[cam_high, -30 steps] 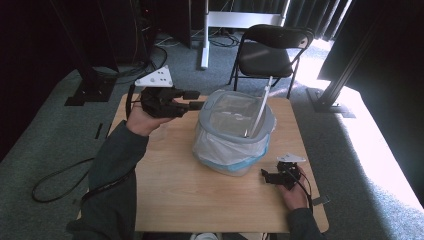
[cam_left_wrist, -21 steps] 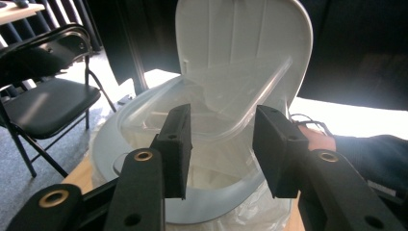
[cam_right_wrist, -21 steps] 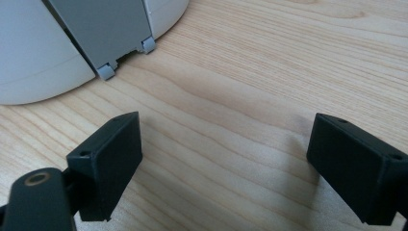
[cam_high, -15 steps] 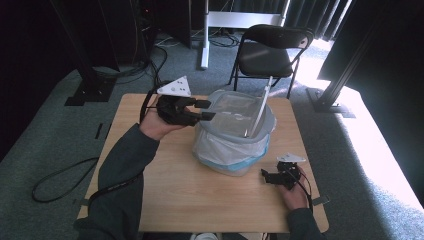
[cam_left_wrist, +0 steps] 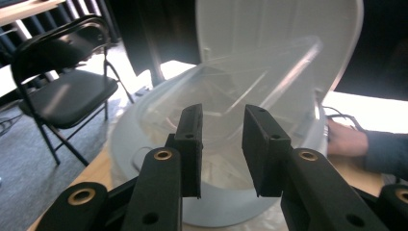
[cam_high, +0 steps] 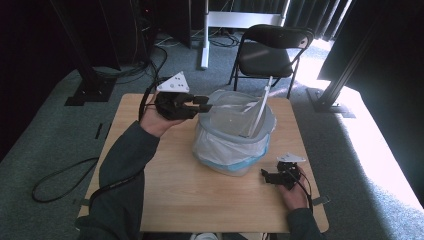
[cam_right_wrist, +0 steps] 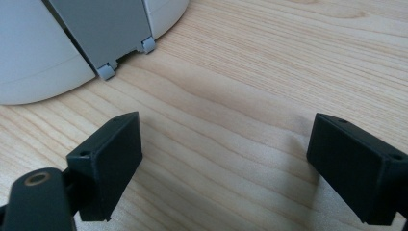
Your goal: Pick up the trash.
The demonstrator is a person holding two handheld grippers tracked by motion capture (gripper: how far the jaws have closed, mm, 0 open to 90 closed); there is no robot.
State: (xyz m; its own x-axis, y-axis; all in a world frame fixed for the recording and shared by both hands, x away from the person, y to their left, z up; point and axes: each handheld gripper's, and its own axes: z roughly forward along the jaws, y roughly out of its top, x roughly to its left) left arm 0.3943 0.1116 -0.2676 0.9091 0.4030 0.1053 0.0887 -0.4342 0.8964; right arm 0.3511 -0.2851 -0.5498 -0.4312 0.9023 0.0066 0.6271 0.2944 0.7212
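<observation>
A white bin (cam_high: 231, 150) lined with a clear plastic bag (cam_high: 235, 117) stands mid-table, its lid (cam_high: 261, 111) raised at the far right side. My left gripper (cam_high: 204, 104) is held level at the bin's left rim, fingertips reaching the bag's edge. In the left gripper view its jaws (cam_left_wrist: 221, 144) have just been closing. A gap remains and nothing is clamped between the pads; the liner (cam_left_wrist: 231, 91) lies just beyond. My right gripper (cam_high: 267, 177) rests on the table right of the bin, open. Its jaws (cam_right_wrist: 221, 163) stand wide over bare wood, near the bin's base (cam_right_wrist: 38, 57).
The wooden table (cam_high: 165, 195) has free room in front and to the left of the bin. A black folding chair (cam_high: 272, 50) stands behind the table. Cables lie on the carpet at the left. A grey part (cam_right_wrist: 108, 29) runs down the bin's base.
My left gripper has moved right, from the table's far left corner to the bin's rim, and its jaws stand narrower. The right gripper has stayed put.
</observation>
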